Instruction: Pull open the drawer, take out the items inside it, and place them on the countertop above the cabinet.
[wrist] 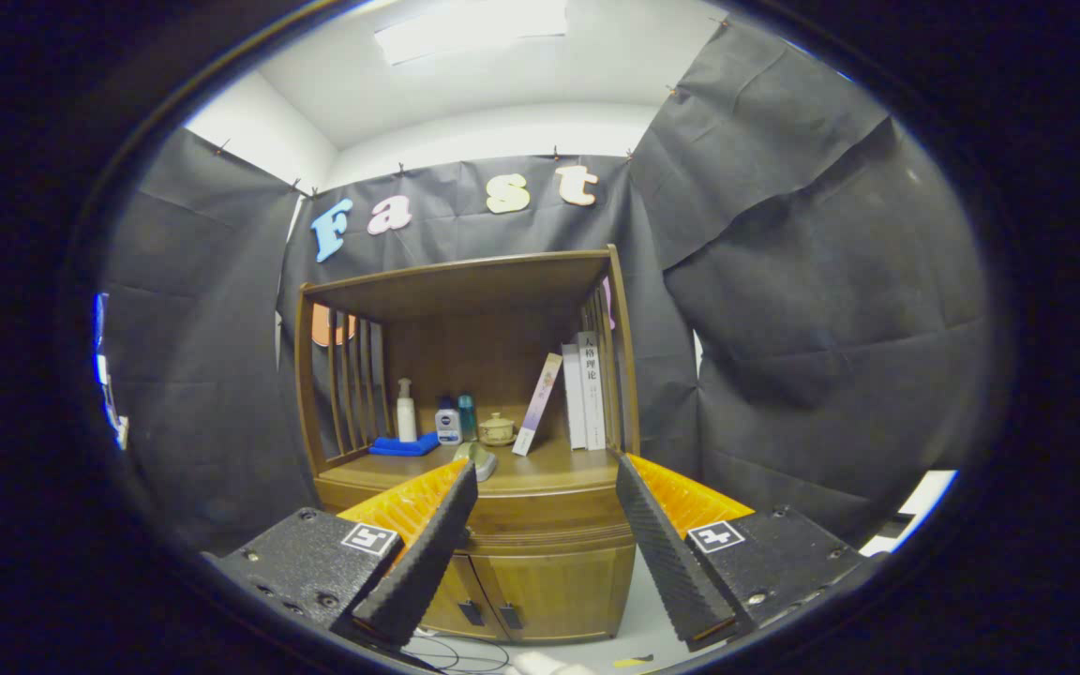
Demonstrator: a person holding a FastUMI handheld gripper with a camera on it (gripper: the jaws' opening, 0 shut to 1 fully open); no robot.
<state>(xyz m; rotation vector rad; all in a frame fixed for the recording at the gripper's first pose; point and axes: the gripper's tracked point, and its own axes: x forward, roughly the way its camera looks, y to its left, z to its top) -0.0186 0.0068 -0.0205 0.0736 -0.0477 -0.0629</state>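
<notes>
Ahead, closed wooden drawer, hand-held gripper fingers spread, empty.

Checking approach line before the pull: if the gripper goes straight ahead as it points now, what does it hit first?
Most likely the closed drawer front of the cabinet, which sits between and beyond the fingers of the open gripper, just below the countertop. Nothing shows in the gap before it, though depth is hard to judge.

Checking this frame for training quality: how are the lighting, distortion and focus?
Gripper view: a bright ceiling light blows out; fisheye bends the cabinet and shelf; its interior sits in shadow; the open hand-held gripper and the books look reasonably sharp.
</notes>
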